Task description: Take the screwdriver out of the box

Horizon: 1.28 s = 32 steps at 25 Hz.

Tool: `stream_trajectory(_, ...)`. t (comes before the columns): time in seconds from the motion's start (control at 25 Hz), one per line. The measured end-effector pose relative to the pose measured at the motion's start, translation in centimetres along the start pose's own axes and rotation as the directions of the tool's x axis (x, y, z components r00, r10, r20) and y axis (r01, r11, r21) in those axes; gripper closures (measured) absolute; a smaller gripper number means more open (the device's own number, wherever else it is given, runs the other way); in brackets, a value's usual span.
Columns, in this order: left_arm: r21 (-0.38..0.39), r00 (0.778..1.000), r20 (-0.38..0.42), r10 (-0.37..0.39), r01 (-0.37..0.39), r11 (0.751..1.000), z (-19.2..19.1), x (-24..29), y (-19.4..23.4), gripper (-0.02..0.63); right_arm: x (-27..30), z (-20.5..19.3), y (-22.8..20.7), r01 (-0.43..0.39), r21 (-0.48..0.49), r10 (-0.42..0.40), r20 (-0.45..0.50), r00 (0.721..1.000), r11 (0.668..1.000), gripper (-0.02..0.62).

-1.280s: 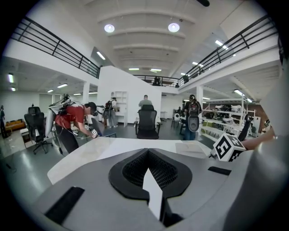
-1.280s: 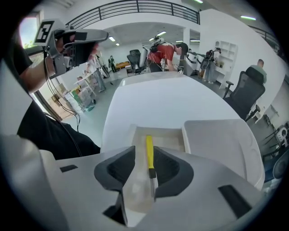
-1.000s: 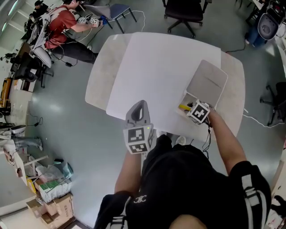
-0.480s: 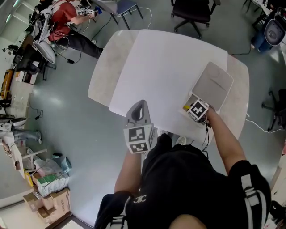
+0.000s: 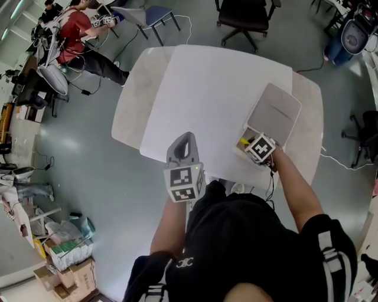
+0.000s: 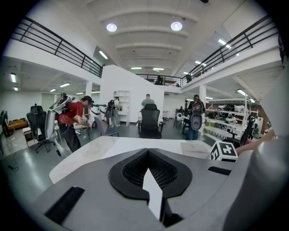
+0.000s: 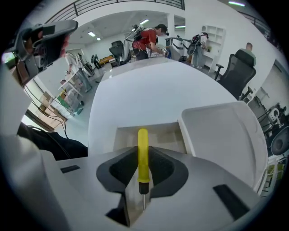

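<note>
As jaws of my right hand-held gripper (image 7: pixel 142 151) close, pads touch handle of yellow screwdriver (image 7: pixel 142 140), its shaft toward me, handle end over open white box (image 7: pixel 168 134) on white surface (image 7: pixel 149 90). Box lid (image 7: pixel 226 135) swung back. My left hand-held gripper (image 6: pixel 149 169): jaws together, empty, at surface's near edge. Office chair (image 5: pixel 239 17) beyond.

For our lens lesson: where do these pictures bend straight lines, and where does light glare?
Left gripper view: railings bow, corners go black, ceiling lamps glare. Right gripper view: same fisheye curve; screwdriver looks sharp. Head view: table shows no glare.
</note>
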State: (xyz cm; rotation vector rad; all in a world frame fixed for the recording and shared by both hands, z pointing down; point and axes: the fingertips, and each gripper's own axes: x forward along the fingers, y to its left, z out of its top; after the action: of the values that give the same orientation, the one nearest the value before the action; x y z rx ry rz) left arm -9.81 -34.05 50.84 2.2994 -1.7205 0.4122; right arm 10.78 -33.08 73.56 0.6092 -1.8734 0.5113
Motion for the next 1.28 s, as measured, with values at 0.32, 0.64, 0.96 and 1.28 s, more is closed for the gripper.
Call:
stream_trajectory(0.32, 0.038, 0.997, 0.004, -0.082, 0.082, 0.996, 1.0, 1.8, -2.7, 0.592, -6.3, 3.6, -0.1, 0.069, 0.036, -0.075, 0.235, 0.969, 0.997, 0.525)
stream_trajectory(0.64, 0.075, 0.986, 0.015, -0.167, 0.166, 0.983, 3.8, 3.3, -5.7, 0.592, -15.1, 6.8, -1.5, 0.133, 0.181, -0.208, 0.507, 0.836, 0.975, 0.525)
stream_trajectory(0.96, 0.136, 0.961, 0.046, -0.274, 0.266, 0.954, 7.2, 5.0, -9.7, 0.592, -26.0, 7.6, -5.6, 0.198, 0.429, -0.461, 0.690, 0.558, 0.881, 0.526)
stream_trajectory(1.28, 0.161, 0.933, 0.084, -0.350, 0.334, 0.929, 9.8, 5.9, -13.6, 0.592, -36.0, 4.4, -8.9, 0.259, 0.638, -0.688, 0.681, 0.251, 0.726, 0.526)
